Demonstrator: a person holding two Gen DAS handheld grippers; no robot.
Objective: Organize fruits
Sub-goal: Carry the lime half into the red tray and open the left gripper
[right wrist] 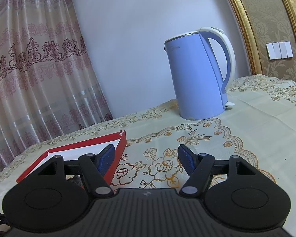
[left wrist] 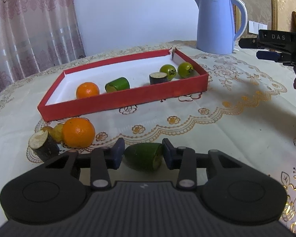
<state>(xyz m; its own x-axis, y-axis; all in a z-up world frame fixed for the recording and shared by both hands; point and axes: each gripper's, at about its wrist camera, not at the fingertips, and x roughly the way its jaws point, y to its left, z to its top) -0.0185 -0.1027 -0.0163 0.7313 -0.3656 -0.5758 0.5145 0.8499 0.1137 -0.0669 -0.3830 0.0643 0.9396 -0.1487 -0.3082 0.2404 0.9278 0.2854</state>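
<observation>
A red box (left wrist: 128, 98) with a white floor holds an orange (left wrist: 87, 90), a green fruit piece (left wrist: 117, 84), a dark cut piece (left wrist: 158, 78) and two small green fruits (left wrist: 168, 71). On the cloth before it lie an orange (left wrist: 78, 132), a dark cut piece (left wrist: 43, 145) and a yellowish piece (left wrist: 56, 132). My left gripper (left wrist: 143, 154) is shut on a dark green fruit piece (left wrist: 143, 156) at the cloth. My right gripper (right wrist: 146, 159) is open and empty beside the box's right corner (right wrist: 120, 148); it also shows in the left wrist view (left wrist: 266, 48).
A blue electric kettle (left wrist: 215, 23) stands behind the box on the embroidered tablecloth (left wrist: 217, 122), also in the right wrist view (right wrist: 197, 75). Curtains hang at the left, a wall at the back.
</observation>
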